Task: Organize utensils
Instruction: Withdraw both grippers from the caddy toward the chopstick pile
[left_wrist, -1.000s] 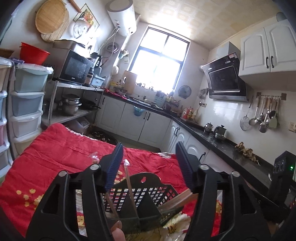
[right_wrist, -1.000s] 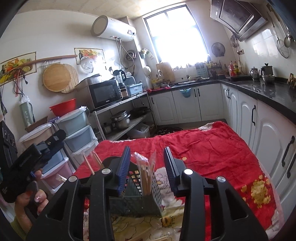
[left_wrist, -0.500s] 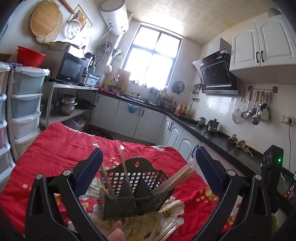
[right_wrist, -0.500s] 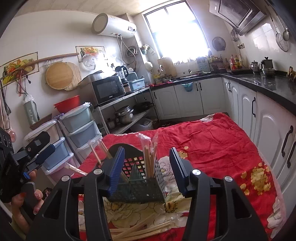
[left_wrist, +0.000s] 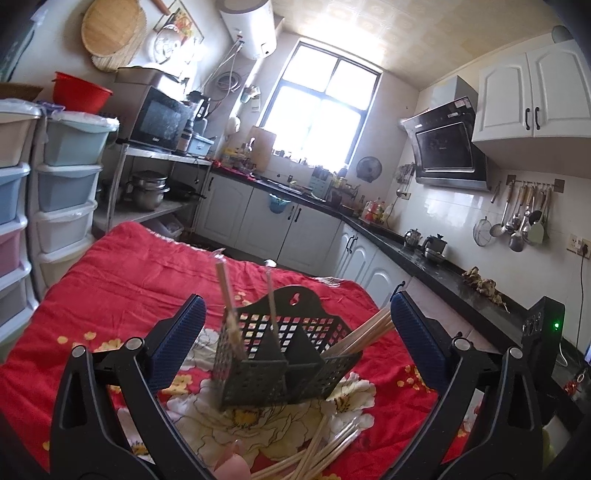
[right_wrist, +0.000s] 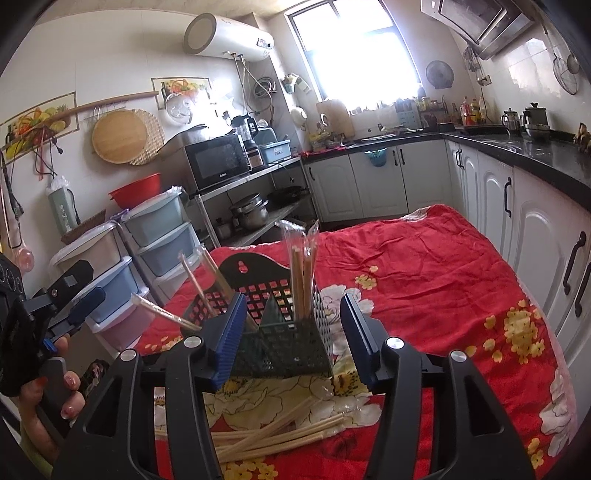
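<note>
A dark perforated utensil basket (left_wrist: 280, 373) (right_wrist: 280, 347) stands on the red flowered cloth (left_wrist: 122, 273). Wrapped wooden chopsticks (right_wrist: 301, 273) stand in its compartments, and some lean out to one side (left_wrist: 365, 332). More loose chopsticks (left_wrist: 317, 446) (right_wrist: 280, 432) lie on the cloth in front of the basket. My left gripper (left_wrist: 295, 306) is open wide, a little back from the basket and holding nothing. It also shows at the left of the right wrist view as the left gripper (right_wrist: 74, 306), held by a hand (right_wrist: 55, 398). My right gripper (right_wrist: 293, 306) is open, just short of the basket and not touching it.
Stacked plastic drawers (right_wrist: 155, 236) stand beyond the table's left side. A metal shelf carries a microwave (right_wrist: 218, 160) and pots. White cabinets under a black counter (right_wrist: 535, 155) run along the right and back.
My left gripper's jaws have spread from half open to wide. Both grippers have drawn back from the basket, and the loose chopsticks in front of it have come into view.
</note>
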